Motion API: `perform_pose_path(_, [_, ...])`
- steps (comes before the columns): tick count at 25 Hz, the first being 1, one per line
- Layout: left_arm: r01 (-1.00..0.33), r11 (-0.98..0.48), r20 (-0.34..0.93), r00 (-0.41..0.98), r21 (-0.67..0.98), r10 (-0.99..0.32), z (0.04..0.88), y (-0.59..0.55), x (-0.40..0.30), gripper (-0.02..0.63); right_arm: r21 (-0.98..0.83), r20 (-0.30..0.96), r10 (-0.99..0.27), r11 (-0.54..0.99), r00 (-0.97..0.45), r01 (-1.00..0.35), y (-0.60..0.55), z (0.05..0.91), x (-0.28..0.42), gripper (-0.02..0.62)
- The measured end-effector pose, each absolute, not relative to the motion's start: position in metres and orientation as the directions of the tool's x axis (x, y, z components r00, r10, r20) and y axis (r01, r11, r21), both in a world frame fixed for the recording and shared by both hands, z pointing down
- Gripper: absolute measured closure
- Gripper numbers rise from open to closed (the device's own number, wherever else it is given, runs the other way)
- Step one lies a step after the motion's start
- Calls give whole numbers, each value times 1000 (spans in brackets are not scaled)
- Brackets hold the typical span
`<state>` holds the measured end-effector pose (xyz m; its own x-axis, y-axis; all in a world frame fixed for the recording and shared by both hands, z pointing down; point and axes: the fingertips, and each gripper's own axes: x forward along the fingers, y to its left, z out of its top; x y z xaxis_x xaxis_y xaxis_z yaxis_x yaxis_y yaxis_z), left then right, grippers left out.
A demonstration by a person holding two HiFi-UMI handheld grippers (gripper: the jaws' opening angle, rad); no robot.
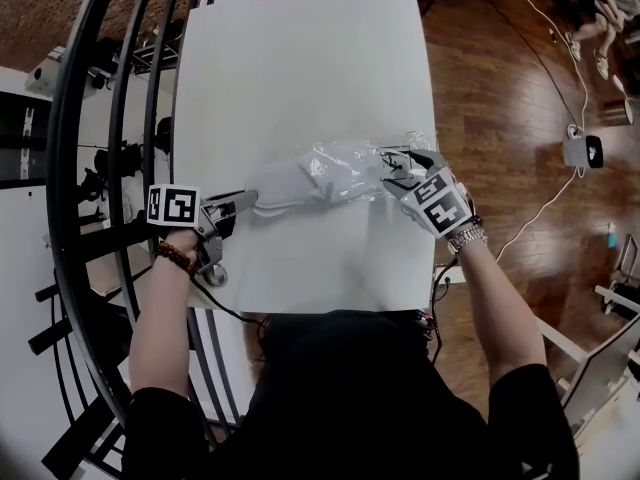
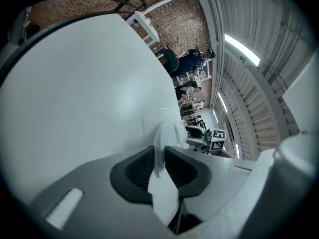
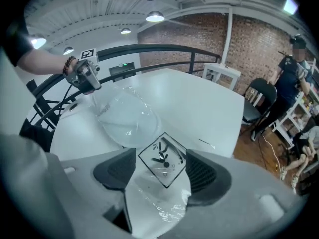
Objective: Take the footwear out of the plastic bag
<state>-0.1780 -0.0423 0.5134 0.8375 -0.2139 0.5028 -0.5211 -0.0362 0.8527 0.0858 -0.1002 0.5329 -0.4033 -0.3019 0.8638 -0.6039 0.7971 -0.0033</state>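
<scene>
A clear plastic bag lies across the middle of the white table, with pale grey footwear inside it and sticking out at the bag's left end. My left gripper is shut on that left end; in the left gripper view a thin white edge of the footwear is pinched between the pads. My right gripper holds the bag's right end. In the right gripper view the film with a printed square label fills the gap between the pads, and the left gripper shows beyond the bag.
A black curved railing runs close along the table's left side. Wooden floor lies to the right, with a white cable and a small grey device. A dark chair and a standing person are beyond the table's far corner.
</scene>
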Motion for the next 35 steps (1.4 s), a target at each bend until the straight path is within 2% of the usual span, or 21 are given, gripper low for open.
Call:
perform_pose_path(15, [-486,110,467,715,867,-520,515,-55,-254,523,74,858,-484,449,-173,-890,-127,539,136,299])
perform_pose_path(21, [-456,154,444,643,876,-623,514,-52,-283,523,58,854,-500,360,-140,-931,-131,540,134,299])
perform_pose_path(24, [-407,140,385,617,903,-687,506,-61,-291,523,43,853,-505,321,-133,-946,-137,540,128,299])
perform_pose_path(27, [-408,186,402,546,894,-735,514,-63,-307,523,39,850,-509,311,-131,-950,-139,541,121,299])
perform_pose_path(30, [-442,172,409,524,881,-747,512,-66,-308,523,41,844,-518,315,-136,-948,-140,538,115,298])
perform_pose_path(32, [-512,159,452,519,844,-725,514,-64,-307,506,41,842,-519,331,-146,-943,-139,534,108,298])
perform_pose_path(35, [-616,131,520,511,777,-684,517,-65,-308,390,44,831,-528,377,-176,-925,-141,525,95,298])
